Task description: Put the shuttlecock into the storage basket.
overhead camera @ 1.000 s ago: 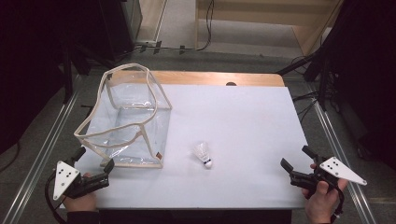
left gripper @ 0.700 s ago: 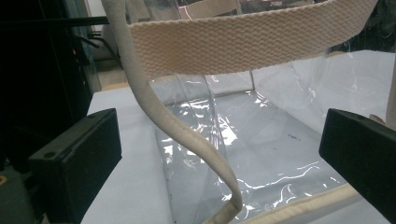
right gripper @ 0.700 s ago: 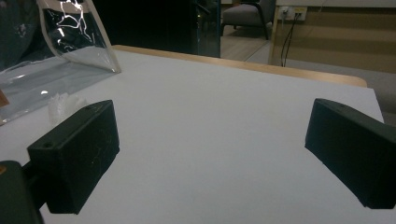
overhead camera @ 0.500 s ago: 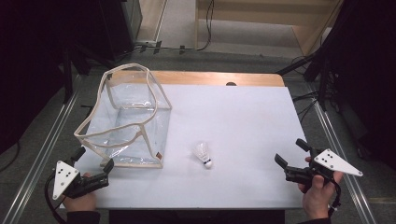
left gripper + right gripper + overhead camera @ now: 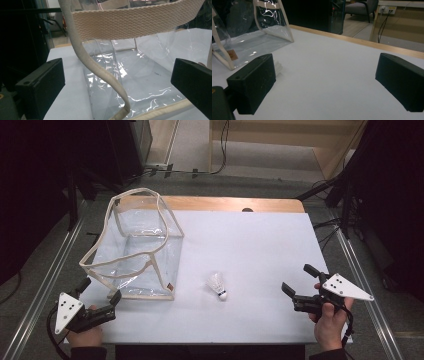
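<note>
A white table (image 5: 250, 245) with a wooden far edge holds two things. On its left side stands a clear plastic bag (image 5: 135, 250), box-shaped and open at the top, edged all round with cream woven webbing; its rim sags and leans toward the near left, and a small brown tag sits at its near right bottom corner. In the left gripper view a cream strap (image 5: 100, 70) curls down across the glossy, creased plastic. Near the middle of the table, just right of the bag and apart from it, lies a white shuttlecock (image 5: 218, 286) on its side, cork end pointing near and right. The left gripper (image 5: 100, 292) is held at the near left corner, jaws spread wide and empty, aimed at the bag. The right gripper (image 5: 298, 279) is held at the near right, jaws likewise parted and empty, well apart from the shuttlecock.
</note>
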Demonstrator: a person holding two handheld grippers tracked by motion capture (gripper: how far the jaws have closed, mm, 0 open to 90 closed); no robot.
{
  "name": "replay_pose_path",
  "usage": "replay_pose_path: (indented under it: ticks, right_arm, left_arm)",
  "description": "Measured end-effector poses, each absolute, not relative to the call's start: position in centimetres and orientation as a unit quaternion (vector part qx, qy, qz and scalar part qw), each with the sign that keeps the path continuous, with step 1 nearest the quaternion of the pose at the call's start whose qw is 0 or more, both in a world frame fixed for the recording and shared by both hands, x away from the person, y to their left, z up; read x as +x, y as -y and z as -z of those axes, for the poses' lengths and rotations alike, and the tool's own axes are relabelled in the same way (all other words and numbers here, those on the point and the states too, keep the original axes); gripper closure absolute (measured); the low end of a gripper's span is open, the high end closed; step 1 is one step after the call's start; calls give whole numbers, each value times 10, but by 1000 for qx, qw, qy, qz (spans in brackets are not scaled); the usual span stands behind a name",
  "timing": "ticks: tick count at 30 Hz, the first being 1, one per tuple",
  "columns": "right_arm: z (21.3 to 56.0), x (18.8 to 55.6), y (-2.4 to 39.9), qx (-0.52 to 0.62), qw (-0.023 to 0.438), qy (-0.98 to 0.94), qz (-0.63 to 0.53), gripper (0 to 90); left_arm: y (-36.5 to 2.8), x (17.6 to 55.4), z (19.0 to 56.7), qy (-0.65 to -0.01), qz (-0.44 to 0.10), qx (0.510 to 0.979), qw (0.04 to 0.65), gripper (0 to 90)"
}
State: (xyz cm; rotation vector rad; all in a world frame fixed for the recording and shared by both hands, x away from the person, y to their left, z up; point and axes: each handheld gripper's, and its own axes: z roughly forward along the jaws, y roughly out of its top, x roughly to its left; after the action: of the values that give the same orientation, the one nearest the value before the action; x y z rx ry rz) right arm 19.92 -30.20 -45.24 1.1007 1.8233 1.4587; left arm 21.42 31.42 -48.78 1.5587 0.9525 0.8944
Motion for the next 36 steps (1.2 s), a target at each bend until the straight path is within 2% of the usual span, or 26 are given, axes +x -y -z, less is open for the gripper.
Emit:
replay_pose_path:
  ticks: [36]
  right_arm:
    - [426, 224, 248, 364, 243, -712, -550, 17]
  left_arm:
    - [-314, 214, 488, -397, -373, 652, 527, 0]
